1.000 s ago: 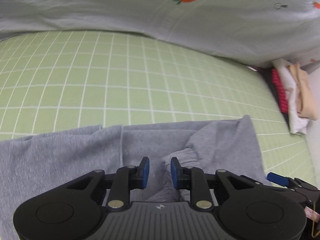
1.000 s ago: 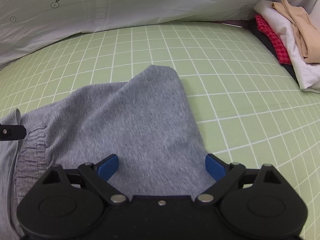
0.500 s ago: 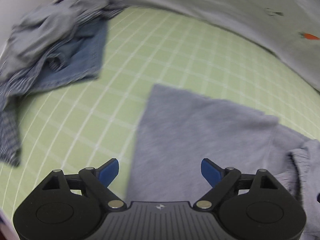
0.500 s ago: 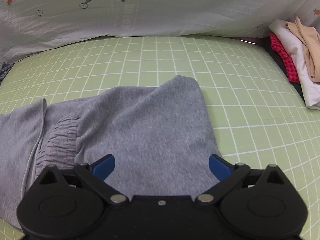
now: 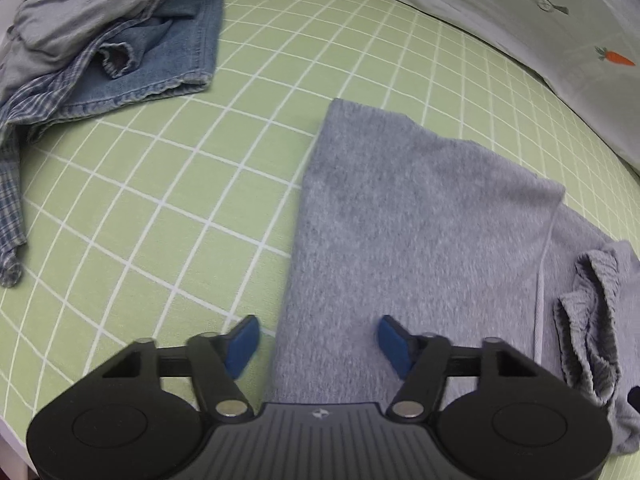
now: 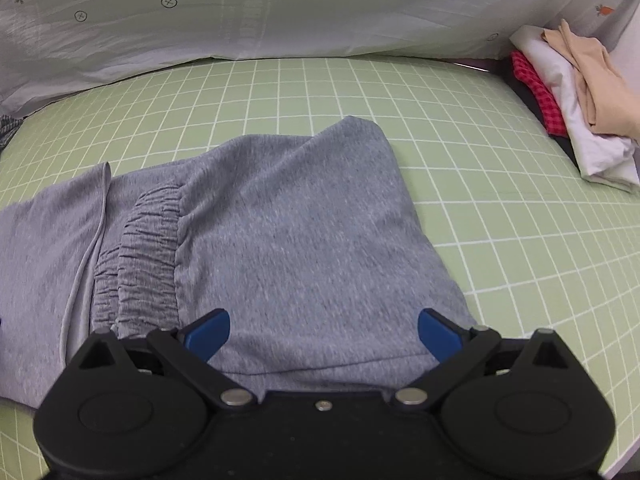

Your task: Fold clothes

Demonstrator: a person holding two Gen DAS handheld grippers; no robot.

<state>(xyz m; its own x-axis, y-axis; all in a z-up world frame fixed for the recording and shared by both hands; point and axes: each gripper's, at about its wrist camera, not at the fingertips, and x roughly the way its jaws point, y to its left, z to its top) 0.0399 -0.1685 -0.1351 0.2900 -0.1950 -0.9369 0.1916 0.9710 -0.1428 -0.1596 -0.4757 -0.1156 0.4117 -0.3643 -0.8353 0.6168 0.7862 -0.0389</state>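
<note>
Grey sweatpants [image 5: 416,220] lie folded on the green checked sheet [image 5: 168,200]. Their gathered elastic waistband [image 5: 592,320] shows at the right of the left wrist view and left of centre in the right wrist view [image 6: 148,248]. My left gripper [image 5: 318,340] is open and empty, hovering over the left folded edge of the pants. My right gripper [image 6: 324,334] is open and empty, over the near right part of the pants [image 6: 304,232].
A heap of unfolded clothes, denim [image 5: 160,52] and a checked shirt [image 5: 12,184], lies at the far left. A stack of folded clothes [image 6: 576,96] sits at the far right. A white carrot-print quilt [image 6: 280,8] runs along the back.
My left gripper opened wide, let go of the waistband area and swung left to the pants' left edge. My right gripper stayed open and drew back slightly.
</note>
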